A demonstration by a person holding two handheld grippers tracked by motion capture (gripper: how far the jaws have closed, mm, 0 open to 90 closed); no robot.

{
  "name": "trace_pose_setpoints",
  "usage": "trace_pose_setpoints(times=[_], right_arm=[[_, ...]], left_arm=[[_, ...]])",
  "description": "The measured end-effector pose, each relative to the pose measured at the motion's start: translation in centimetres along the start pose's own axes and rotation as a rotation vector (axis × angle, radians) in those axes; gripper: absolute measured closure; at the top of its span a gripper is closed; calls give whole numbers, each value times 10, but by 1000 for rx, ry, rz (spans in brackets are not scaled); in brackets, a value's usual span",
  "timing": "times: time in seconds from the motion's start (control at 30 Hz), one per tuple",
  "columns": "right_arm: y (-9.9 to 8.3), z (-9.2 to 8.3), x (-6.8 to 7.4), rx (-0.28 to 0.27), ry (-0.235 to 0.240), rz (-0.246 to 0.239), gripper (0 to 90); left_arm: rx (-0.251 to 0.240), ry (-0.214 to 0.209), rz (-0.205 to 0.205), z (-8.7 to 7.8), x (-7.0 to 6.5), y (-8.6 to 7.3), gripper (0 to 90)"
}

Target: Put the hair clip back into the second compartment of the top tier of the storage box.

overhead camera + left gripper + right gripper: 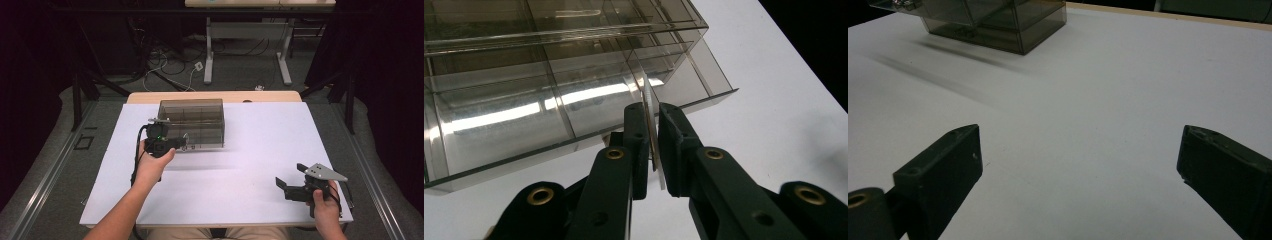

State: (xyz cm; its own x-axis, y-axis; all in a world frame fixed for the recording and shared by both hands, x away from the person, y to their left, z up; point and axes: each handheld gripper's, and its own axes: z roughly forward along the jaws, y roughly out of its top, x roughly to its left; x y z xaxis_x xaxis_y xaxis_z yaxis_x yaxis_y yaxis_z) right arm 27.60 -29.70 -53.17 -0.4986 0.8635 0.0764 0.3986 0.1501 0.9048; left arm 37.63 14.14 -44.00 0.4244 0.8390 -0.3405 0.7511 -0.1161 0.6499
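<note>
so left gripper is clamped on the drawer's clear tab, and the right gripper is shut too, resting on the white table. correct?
Not quite. The right gripper is open: the right gripper view shows its jaws standing wide apart with nothing between them, above the white table. The rest holds: the left gripper is clamped on the clear tab of the smoked plastic drawer box.

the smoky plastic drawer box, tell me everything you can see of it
The drawer box is a smoky, see-through plastic cabinet split into several rows of small drawers, standing upright toward the far left of the white table. One low drawer is pulled partly out. The left gripper is shut on that drawer's thin tab handle; nothing else touches the box.
</note>
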Motion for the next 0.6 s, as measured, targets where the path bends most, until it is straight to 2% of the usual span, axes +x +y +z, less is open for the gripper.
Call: trace_pose_setpoints(times=[0.03,0.27,0.3,0.33,0.5,0.6], right_arm=[[0,0,0,-1,-2,0,40],[0,-1,-1,-2,0,-9,40],[0,-1,-2,0,0,-8,40],[0,-1,-2,-5,3,-7,40],[0,-2,-1,8,-6,2,40],[0,-2,-1,5,-4,1,40]], left_arm=[[-16,8,-3,2,-1,1,827],[-20,10,-18,9,-2,7,827],[-3,2,-17,8,-1,9,828],[-20,12,-20,10,-2,9,827],[-17,15,-23,15,-1,12,827],[-23,17,-38,18,-1,13,828]])
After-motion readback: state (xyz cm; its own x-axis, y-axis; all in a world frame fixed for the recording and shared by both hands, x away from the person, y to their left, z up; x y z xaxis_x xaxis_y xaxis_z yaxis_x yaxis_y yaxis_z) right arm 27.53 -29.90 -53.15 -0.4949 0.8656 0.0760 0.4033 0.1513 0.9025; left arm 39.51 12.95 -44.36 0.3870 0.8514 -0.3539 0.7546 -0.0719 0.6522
